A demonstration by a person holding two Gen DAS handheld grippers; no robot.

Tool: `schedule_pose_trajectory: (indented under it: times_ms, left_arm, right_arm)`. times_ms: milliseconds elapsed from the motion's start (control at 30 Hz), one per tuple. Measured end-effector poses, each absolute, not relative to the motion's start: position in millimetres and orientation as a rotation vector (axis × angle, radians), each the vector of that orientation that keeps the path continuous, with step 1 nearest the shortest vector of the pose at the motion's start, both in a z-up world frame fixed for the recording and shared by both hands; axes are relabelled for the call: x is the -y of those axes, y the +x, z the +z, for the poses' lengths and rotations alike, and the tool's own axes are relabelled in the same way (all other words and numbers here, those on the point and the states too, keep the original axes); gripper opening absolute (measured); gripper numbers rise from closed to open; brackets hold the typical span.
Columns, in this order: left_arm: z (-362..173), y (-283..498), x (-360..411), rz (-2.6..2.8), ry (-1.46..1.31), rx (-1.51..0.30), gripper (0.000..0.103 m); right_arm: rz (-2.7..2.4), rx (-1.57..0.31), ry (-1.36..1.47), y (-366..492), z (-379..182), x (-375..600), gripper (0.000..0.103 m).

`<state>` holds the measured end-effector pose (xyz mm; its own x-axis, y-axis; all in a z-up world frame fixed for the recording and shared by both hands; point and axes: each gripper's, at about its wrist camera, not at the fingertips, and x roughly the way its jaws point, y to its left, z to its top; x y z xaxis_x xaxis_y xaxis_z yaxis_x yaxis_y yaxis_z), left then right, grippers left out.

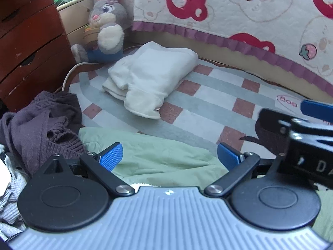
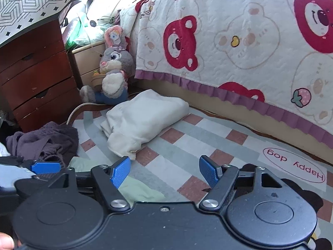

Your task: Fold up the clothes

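Both claws stand apart and empty: the left claw (image 1: 169,156) hangs over the pale green garment (image 1: 164,156) on the checked rug (image 1: 210,98), and the right claw (image 2: 164,171) hangs just past that garment's edge. A folded cream garment (image 1: 152,73) lies farther off near the bed, apparently set aside as finished. The crumpled purple knit (image 1: 41,125) waits beside the green one, probably queued for folding.

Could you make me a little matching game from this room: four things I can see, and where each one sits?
Things:
1. folded cream-white garment
2. crumpled dark purple knit sweater
3. grey plush rabbit toy
4. pale green garment

Places:
A. against the bedside drawers
B. directly under the left claw
C. middle of the checked rug
D. heaped at the rug's left edge

Pairs: 1-C, 2-D, 3-A, 4-B
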<state>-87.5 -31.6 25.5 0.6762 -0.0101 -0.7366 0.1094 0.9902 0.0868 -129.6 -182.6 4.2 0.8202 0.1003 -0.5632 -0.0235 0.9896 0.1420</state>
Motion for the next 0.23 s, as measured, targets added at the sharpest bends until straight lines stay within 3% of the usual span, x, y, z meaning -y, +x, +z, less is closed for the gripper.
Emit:
schedule_pose_trajectory:
  times_ms: [233]
  left_arm:
    - [20.1,-88.5,40.6,-0.091,0.147,-0.834,0.099]
  right_arm:
    - [0.065,-0.611,0.118,-130.9,3.2,181.7,0.077]
